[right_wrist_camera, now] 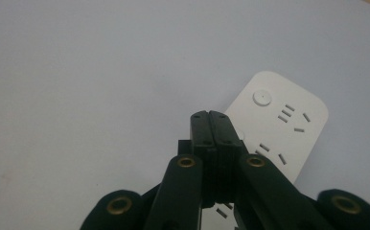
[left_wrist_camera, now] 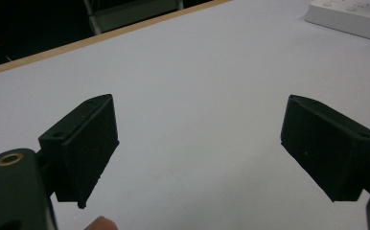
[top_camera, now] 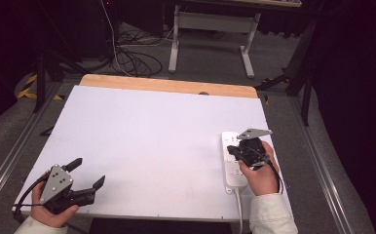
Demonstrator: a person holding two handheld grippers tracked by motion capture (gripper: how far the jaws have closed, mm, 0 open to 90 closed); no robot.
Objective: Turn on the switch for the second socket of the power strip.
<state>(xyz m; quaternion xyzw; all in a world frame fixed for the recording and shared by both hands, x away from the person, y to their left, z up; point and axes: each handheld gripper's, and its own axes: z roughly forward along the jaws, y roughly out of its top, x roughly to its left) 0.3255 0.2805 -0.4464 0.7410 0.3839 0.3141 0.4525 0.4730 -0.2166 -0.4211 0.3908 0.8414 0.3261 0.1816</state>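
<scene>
A white power strip (top_camera: 231, 170) lies lengthwise near the table's right front edge, and its cord (top_camera: 238, 209) runs off the front. My right gripper (top_camera: 234, 149) is shut, its jaws pressed together with nothing between them. In the right gripper view its tip (right_wrist_camera: 212, 117) sits over the power strip (right_wrist_camera: 288, 120), right at a round button that it partly hides; whether it touches, I cannot tell. My left gripper (top_camera: 88, 173) stands wide open at the front left corner, low over the bare white table top (top_camera: 147, 136). The left gripper view shows its jaws (left_wrist_camera: 197, 115) far apart and the strip (left_wrist_camera: 351, 17) far off.
A wooden strip (top_camera: 166, 85) edges the back of the table. Behind it on the floor are a white desk frame (top_camera: 210, 29) and loose cables (top_camera: 132, 58). Metal rails run along both sides of the table.
</scene>
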